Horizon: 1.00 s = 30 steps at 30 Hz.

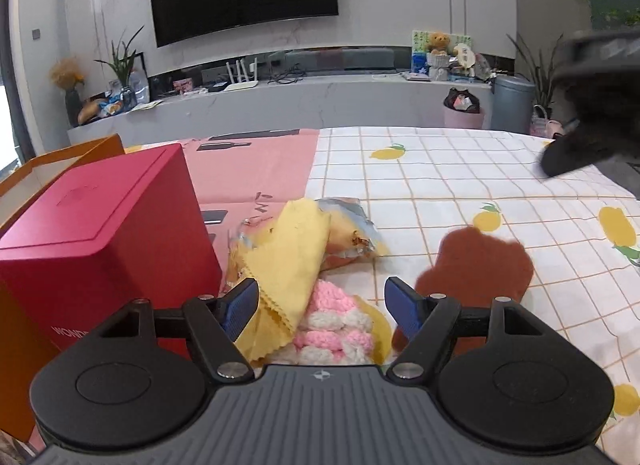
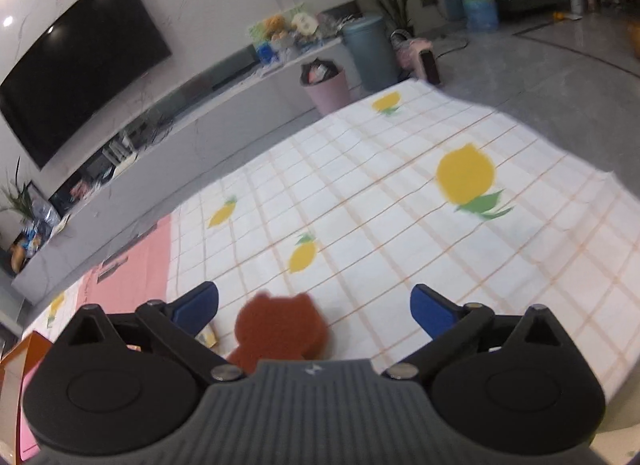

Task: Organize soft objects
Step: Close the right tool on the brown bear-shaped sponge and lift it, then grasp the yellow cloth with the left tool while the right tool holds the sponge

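The left gripper [image 1: 320,301] has its blue pads wide apart. Between them lies a thin yellow cloth with a zigzag edge [image 1: 286,261], and it touches the left pad. I cannot tell if the gripper holds it, since the other pad is clear of it. Under the cloth sits a pink and white knitted soft thing [image 1: 334,325]; its near end is hidden behind the gripper body. Behind them is a crinkly silver snack packet [image 1: 352,237], partly covered by the cloth. A big red box [image 1: 104,233] stands just to the left, cut off at the edge.

A flat brown bear-shaped sponge [image 1: 476,265] lies on the white checked tablecloth with yellow lemons [image 1: 440,169], just beside the right pad of the left gripper.

The right gripper [image 2: 316,305] also has its pads wide apart, with nothing pressed between them. In its view the sponge lies below them, blurry, with its bottom hidden by the gripper body.
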Available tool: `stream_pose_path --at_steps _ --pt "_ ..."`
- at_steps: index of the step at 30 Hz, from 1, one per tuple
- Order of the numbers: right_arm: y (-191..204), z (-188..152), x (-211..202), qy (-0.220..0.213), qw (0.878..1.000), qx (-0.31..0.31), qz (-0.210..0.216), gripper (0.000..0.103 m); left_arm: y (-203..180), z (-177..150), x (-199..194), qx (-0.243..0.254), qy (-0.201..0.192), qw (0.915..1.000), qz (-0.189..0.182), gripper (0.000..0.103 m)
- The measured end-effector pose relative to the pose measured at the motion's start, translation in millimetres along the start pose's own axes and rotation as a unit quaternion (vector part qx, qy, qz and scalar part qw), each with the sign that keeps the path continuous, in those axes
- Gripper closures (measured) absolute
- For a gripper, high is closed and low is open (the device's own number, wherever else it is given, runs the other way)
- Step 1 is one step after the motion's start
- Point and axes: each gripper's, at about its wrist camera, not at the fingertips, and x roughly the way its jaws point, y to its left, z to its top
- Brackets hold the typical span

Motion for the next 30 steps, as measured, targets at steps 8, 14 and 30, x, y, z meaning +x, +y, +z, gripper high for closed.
stream_pose_path --at_steps 8,14,30 --pt "19 -16 59 0.109 0.993 -0.035 -0.027 0.003 1 12 17 0.02 0.03 0.9993 -0.014 0.018" --pt "16 -20 76 0.128 0.992 -0.008 -0.015 0.003 0 14 21 0.016 0.015 0.9997 0.006 0.019" --pt "33 -21 87 0.135 0.983 -0.11 -0.062 0.025 -12 5 32 0.062 0.01 0.9973 0.037 0.014"
